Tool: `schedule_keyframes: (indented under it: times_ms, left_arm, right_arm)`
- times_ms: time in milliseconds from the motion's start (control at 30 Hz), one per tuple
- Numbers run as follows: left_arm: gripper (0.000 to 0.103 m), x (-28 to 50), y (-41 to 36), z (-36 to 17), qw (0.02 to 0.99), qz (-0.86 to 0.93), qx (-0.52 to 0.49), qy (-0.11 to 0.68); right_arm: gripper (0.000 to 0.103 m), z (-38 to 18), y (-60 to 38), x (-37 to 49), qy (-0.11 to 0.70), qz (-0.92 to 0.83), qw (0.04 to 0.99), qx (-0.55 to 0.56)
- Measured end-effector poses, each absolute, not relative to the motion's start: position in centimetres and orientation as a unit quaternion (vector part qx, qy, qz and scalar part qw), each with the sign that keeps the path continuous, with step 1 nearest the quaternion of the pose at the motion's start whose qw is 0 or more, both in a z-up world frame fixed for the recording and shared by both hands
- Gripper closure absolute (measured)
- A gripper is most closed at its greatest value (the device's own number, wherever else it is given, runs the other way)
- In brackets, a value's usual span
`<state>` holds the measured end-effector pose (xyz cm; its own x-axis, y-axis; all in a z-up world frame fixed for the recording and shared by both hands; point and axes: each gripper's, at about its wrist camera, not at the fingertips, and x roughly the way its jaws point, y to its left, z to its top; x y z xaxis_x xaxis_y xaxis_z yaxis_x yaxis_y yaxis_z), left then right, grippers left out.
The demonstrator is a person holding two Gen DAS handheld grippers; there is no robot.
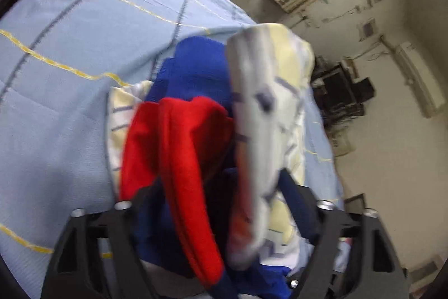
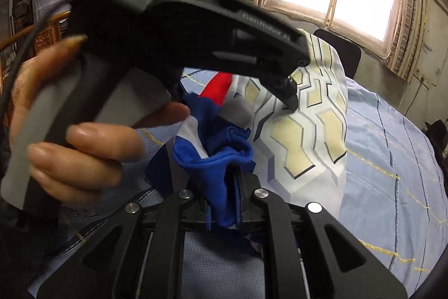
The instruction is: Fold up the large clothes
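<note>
Both hand-held grippers are clamped on cloth: my right hand-held gripper (image 2: 236, 187) has pinched the blue part of the garment (image 2: 215, 159), and my left hand-held gripper (image 1: 224, 215) seems closed on its red and patterned bunch, though blur and cloth hide the fingertips. I judge I am mid-lift, holding the garment up over the bed (image 2: 392, 145) before spreading it. Next I need to draw the two grips apart and lay it flat. My left hand (image 2: 84, 136) and its tool block much of the right view, and the garment's outline is unreadable.
</note>
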<state>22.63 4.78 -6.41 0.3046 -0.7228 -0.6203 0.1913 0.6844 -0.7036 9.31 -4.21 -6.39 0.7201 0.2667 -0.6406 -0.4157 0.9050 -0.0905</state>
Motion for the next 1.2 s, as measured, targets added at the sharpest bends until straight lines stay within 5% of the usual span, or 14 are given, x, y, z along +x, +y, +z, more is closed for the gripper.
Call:
schedule_keyframes:
  times_ms: [33,133,233,300,333,467,533,600,733,1033,1200]
  left_arm:
    - [0.057,22.4,4.7,-6.0,0.764,-0.311,-0.263,0.500]
    - [0.073,21.7,4.7,-4.8,0.783,-0.310,-0.244,0.480]
    - [0.076,21.4,5.1,-4.1,0.786,-0.316,-0.245,0.472]
    - [0.076,21.2,5.7,-3.5,0.794,-0.313,-0.241,0.462]
    - [0.076,21.0,6.1,-3.3,0.798,-0.311,-0.240,0.457]
    - [0.076,20.4,6.7,-3.2,0.817,-0.280,-0.207,0.460]
    - [0.077,20.6,7.3,-3.7,0.818,-0.263,-0.193,0.473]
    - [0.076,21.1,8.0,-4.7,0.814,-0.248,-0.191,0.489]
    - [0.076,21.9,9.1,-6.1,0.809,-0.231,-0.188,0.507]
    - [0.052,23.0,9.2,-8.4,0.812,-0.194,-0.157,0.527]
    - [0.049,23.2,9.5,-8.4,0.812,-0.185,-0.165,0.528]
  right_arm:
    - [0.089,-6.3,-4.3,9.3,0.326,0.190,0.920,-0.110]
    - [0.085,-5.3,-5.7,9.3,0.331,0.216,0.916,-0.069]
    - [0.074,-4.0,-7.7,9.0,0.329,0.233,0.915,-0.029]
    - [0.049,-2.8,-9.8,8.7,0.325,0.243,0.914,0.005]
    - [0.044,-2.3,-10.5,8.6,0.321,0.242,0.916,0.016]
    - [0.043,-1.5,-15.4,9.2,0.317,0.252,0.909,0.101]
    - [0.047,-1.9,-17.1,10.0,0.330,0.248,0.901,0.135]
    - [0.067,-2.5,-17.9,11.1,0.348,0.241,0.893,0.151]
    - [0.088,-3.6,-16.5,12.8,0.375,0.253,0.881,0.136]
    - [0.092,-7.6,-13.1,14.3,0.437,0.261,0.856,0.091]
    - [0.093,-8.0,-13.9,14.2,0.433,0.265,0.855,0.108]
